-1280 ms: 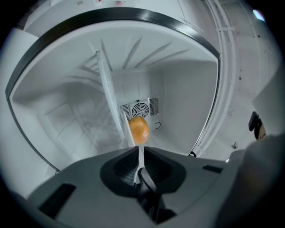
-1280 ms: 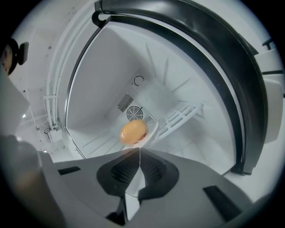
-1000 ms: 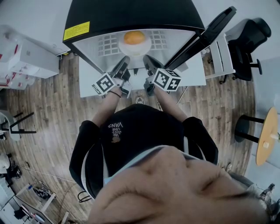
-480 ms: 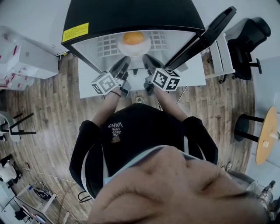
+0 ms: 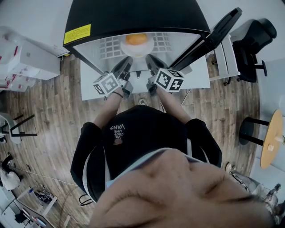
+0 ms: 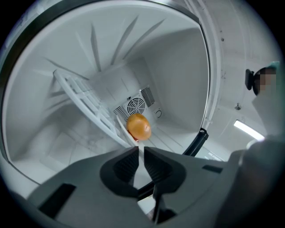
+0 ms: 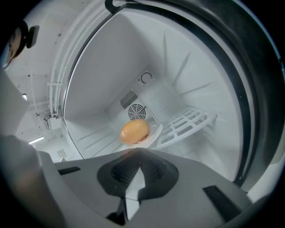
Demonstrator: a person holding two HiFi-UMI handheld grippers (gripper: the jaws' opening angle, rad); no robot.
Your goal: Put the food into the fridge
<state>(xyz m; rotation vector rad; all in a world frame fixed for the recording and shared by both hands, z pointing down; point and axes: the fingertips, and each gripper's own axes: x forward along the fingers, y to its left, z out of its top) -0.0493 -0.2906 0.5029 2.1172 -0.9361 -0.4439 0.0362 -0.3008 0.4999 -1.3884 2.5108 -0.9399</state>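
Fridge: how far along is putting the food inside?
Done: the orange food lies on its plate on the white rack inside the fridge. In hand: nothing; the left hand-held gripper is slightly open and empty, the right hand-held gripper shut and empty. Left: the door stands open, probably to be closed.

The person wears a black short-sleeved T-shirt [image 5: 142, 133] with a small pale printed logo on the chest and a pale stripe down each side. The left gripper [image 5: 128, 62] and the right gripper [image 5: 149, 59] are dark grey moulded plastic with ribbed inner pads. Each carries a white cube [image 5: 107, 83] printed with black square markers.
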